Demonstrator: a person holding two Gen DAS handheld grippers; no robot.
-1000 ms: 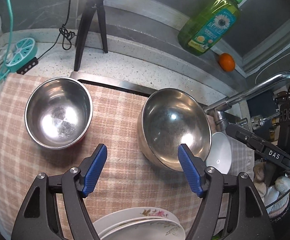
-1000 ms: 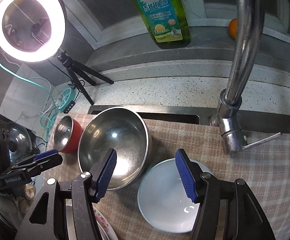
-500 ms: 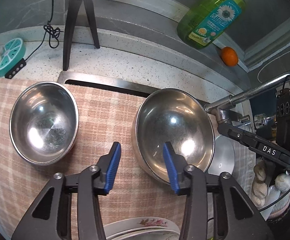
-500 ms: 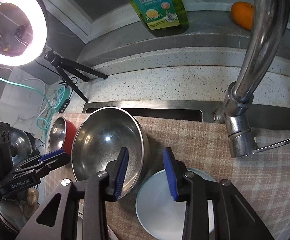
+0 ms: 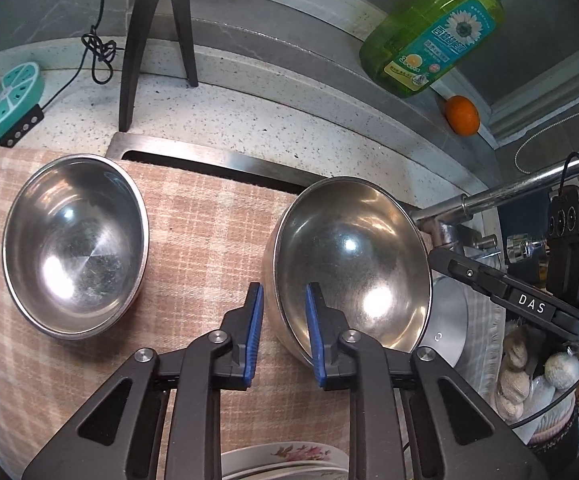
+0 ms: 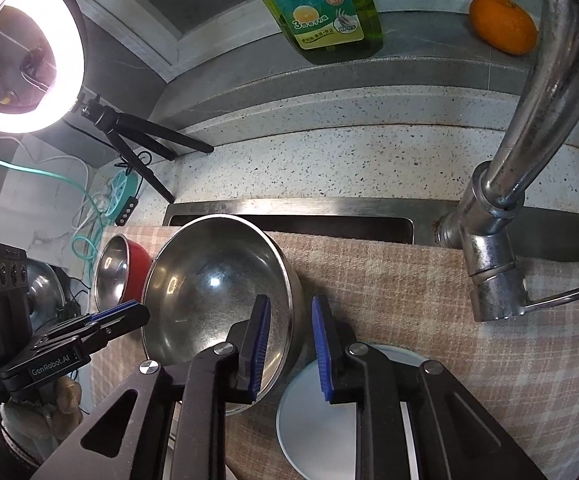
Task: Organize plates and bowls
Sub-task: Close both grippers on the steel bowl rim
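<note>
**Both grippers closing on the rim of the large steel bowl**

A checked cloth [image 5: 209, 220] covers the counter by the sink, with the faucet [image 6: 529, 100] rising at its right end. On the cloth sits the large steel bowl [image 5: 349, 264], tilted. To its left, well apart, stands a smaller steel bowl with a red outside [image 5: 73, 244]. A white plate [image 6: 329, 432] lies flat just beside the large bowl's right side. A floral plate [image 5: 285, 454] peeks in at the near edge.

The left gripper [image 5: 283, 332] straddles the large bowl's near-left rim, jaws narrow and closing. The right gripper [image 6: 289, 344] straddles its right rim the same way, jaws narrow and closing. Whether the pads already press the metal cannot be told.
</note>
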